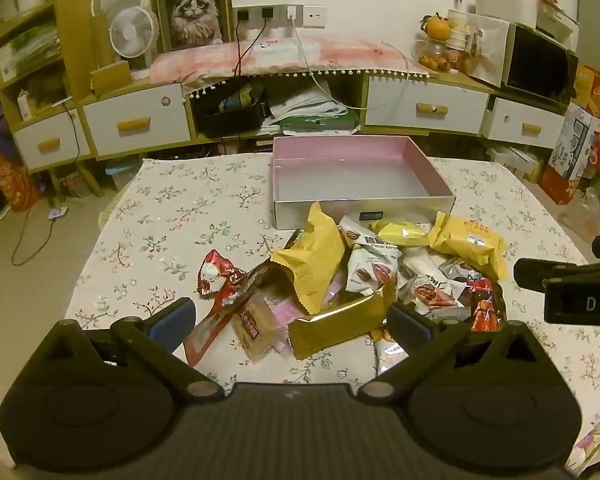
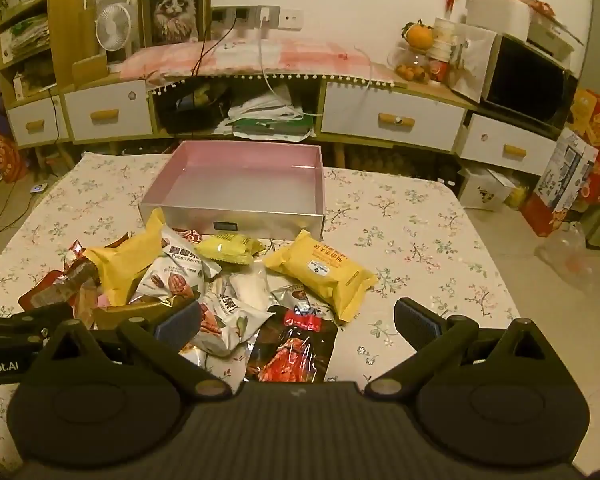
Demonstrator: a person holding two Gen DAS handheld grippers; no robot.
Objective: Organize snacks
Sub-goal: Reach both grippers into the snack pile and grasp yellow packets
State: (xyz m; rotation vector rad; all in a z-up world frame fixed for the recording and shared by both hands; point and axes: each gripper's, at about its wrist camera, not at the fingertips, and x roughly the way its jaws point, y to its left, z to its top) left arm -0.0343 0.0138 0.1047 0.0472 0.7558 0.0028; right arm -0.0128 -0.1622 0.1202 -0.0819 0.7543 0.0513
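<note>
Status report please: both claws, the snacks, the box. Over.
Left claw open, holding nothing, over the snack pile. Right claw open, holding nothing. Pink box behind the pile, nothing in it. Nothing blocks the way.

- Floral tablecloth (image 1: 172, 216) covers the table.
- Low cabinet behind it, white drawers (image 1: 138, 122) with wooden handles.
- Framed cat picture (image 1: 192, 12) leans on the wall beside two small white fans (image 1: 131, 34).
- Wall sockets (image 1: 278, 14) with black and white cables plugged in.
- Pink cloth (image 2: 252, 56) on the cabinet top.
- Oranges (image 2: 418, 36) on a glass stand; microwave (image 2: 524, 80) to the right.
</note>
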